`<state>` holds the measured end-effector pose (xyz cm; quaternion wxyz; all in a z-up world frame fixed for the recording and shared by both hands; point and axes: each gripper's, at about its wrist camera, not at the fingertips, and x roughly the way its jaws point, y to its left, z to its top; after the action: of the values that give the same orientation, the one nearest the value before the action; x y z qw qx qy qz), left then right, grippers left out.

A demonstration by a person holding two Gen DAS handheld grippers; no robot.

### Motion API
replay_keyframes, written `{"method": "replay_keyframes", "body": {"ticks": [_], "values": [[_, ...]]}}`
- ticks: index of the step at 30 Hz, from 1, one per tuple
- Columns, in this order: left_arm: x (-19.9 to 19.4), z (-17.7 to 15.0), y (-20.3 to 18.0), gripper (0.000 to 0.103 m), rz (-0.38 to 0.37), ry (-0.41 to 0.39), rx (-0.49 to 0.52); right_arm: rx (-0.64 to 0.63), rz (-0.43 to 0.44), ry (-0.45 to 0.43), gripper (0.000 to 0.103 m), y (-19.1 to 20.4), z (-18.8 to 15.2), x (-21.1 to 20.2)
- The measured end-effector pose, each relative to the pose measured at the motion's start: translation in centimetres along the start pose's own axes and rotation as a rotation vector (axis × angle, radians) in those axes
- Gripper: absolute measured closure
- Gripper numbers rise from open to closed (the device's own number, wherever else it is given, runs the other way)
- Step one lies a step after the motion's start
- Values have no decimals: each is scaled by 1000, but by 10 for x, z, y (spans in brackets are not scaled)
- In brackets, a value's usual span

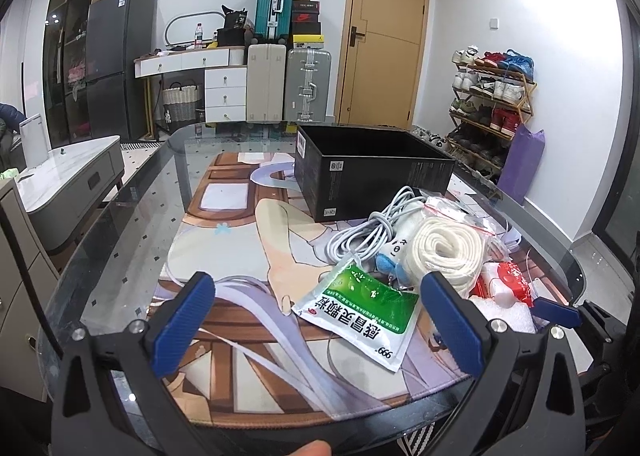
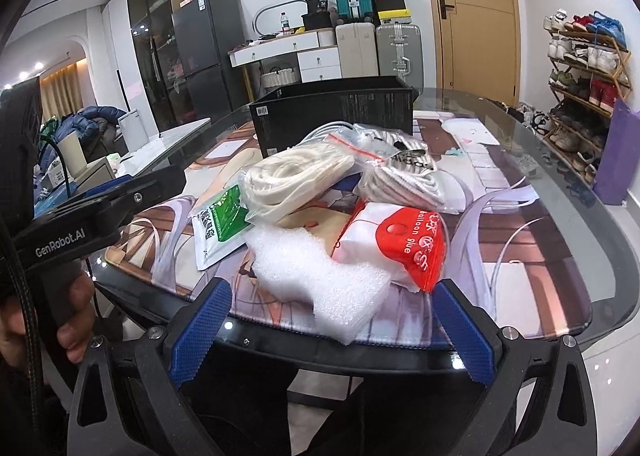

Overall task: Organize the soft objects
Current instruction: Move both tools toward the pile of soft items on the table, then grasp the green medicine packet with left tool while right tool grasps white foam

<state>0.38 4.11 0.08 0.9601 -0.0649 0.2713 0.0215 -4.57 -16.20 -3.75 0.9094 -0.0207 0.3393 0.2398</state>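
A pile of soft items lies on a printed mat [image 1: 240,240] in front of an open black box [image 1: 372,171] [image 2: 336,111]. It holds a green-and-white sachet [image 1: 360,316] [image 2: 218,223], a cream rope coil in a bag [image 1: 448,252] [image 2: 296,179], a grey cable bundle [image 1: 368,232], white foam [image 2: 320,276] and a red-and-white balloon glue pack [image 2: 400,248]. My left gripper [image 1: 320,320] is open, its fingers either side of the sachet. My right gripper [image 2: 332,332] is open just short of the foam, at the table's near edge.
The glass table [image 2: 600,256] is oval with a dark rim. The left gripper's body [image 2: 80,215], held in a hand, reaches in from the left of the right wrist view. Suitcases [image 1: 288,83], drawers, a door and a shoe rack [image 1: 492,103] stand behind.
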Motion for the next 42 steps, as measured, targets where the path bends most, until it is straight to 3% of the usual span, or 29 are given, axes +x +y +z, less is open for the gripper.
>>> {"method": "replay_keyframes", "body": {"ticks": [9,15,18,26,31,42], "values": [[4,-2,3,0,9,14,-4,13,-34,-9,2,-1,-4,-6],[7,-2,6,0,9,18,-16,-30,45,-14,3,8,-7,-18],[6,-2,6,0,10,15,-11,-30,64,-3,11,9,-4,-9],[9,-3,9,0,17,23,-15,-48,11,12,16,11,4,15],[13,-5,9,0,19,33,-12,-52,9,0,31,9,4,16],[19,-5,1,0,14,74,29,-61,81,-79,34,1,1,-14]]}}
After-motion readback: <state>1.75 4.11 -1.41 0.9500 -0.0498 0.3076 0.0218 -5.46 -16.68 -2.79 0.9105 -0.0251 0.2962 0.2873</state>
